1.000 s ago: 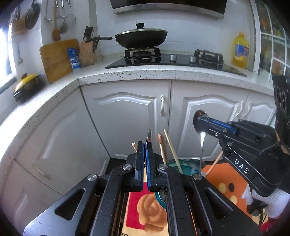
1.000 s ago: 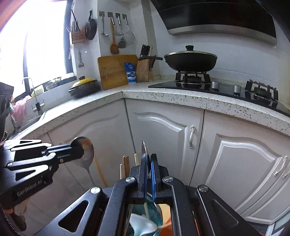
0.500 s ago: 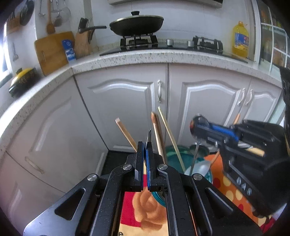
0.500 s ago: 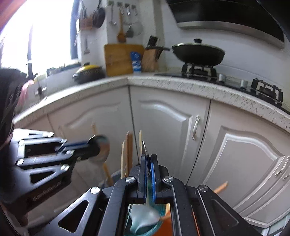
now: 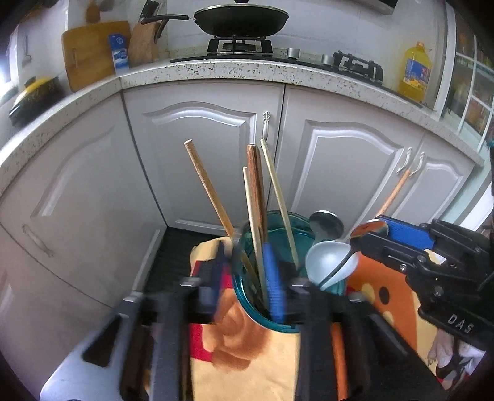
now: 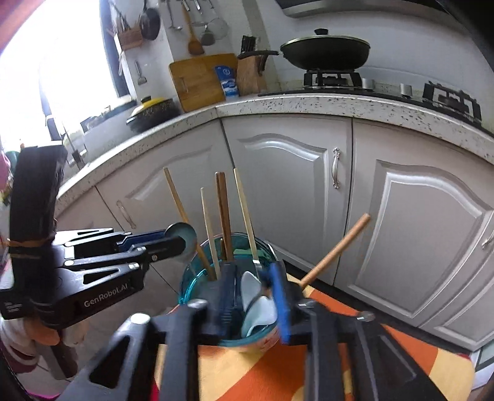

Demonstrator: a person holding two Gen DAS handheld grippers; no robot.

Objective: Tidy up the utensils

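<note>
A teal glass jar (image 5: 247, 296) stands on a patterned cloth and holds several wooden chopsticks (image 5: 256, 197), a pale blue spoon (image 5: 324, 262) and a metal spoon (image 5: 325, 222). It also shows in the right wrist view (image 6: 191, 277). My left gripper (image 5: 247, 277) is blurred, its jaws spread wide on either side of the jar. My right gripper (image 6: 251, 293) is also blurred and spread over the jar mouth, above the pale spoon (image 6: 256, 308). A metal spoon bowl (image 6: 182, 237) lies at the left gripper's fingertips. Another shows at the right gripper's tips (image 5: 370, 229).
White cabinet doors (image 5: 210, 160) stand close behind the jar under a speckled countertop (image 5: 216, 69). A wok (image 5: 240, 18) sits on the stove. A wooden handle (image 6: 336, 250) leans out to the right. The orange and yellow cloth (image 6: 339, 354) covers the surface.
Both grippers have come down to the jar and their jaws have gone from shut to spread apart. The spoons they held now sit lower, at the jar.
</note>
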